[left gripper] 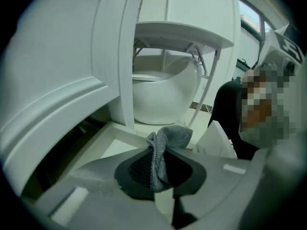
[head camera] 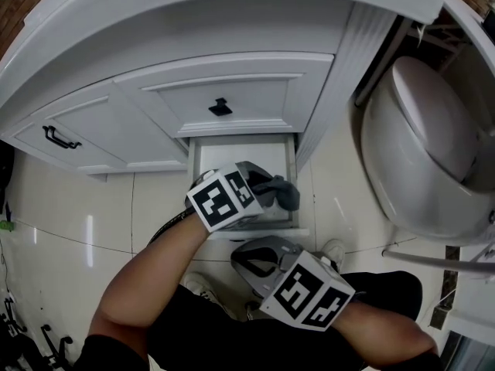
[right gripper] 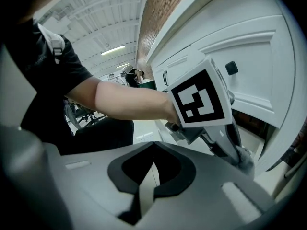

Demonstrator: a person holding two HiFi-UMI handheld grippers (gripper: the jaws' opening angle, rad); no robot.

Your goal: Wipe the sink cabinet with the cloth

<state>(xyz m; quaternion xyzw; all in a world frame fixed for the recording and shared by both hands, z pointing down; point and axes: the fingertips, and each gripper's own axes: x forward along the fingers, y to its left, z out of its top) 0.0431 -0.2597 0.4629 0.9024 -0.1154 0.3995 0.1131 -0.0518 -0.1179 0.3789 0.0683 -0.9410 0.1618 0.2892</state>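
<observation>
The left tongs (head camera: pixel 269 193) pinch the grey cloth (head camera: pixel 288 196) over the open drawer (head camera: pixel 203 159). The sink cabinet (head camera: pixel 232 91) front lies at 12 o'clock, nearest this hand. The right tongs (head camera: pixel 255 266), closed on nothing, hang at 5 o'clock.

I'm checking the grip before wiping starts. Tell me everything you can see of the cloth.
The cloth is grey, with a coarse mesh-like weave. It is bunched into a narrow fold, pinched between the jaws of the left hand-held gripper, a crumpled tuft sticking out past the tips. It hangs by the right side of the cabinet's open drawer; contact with the drawer cannot be told.
</observation>
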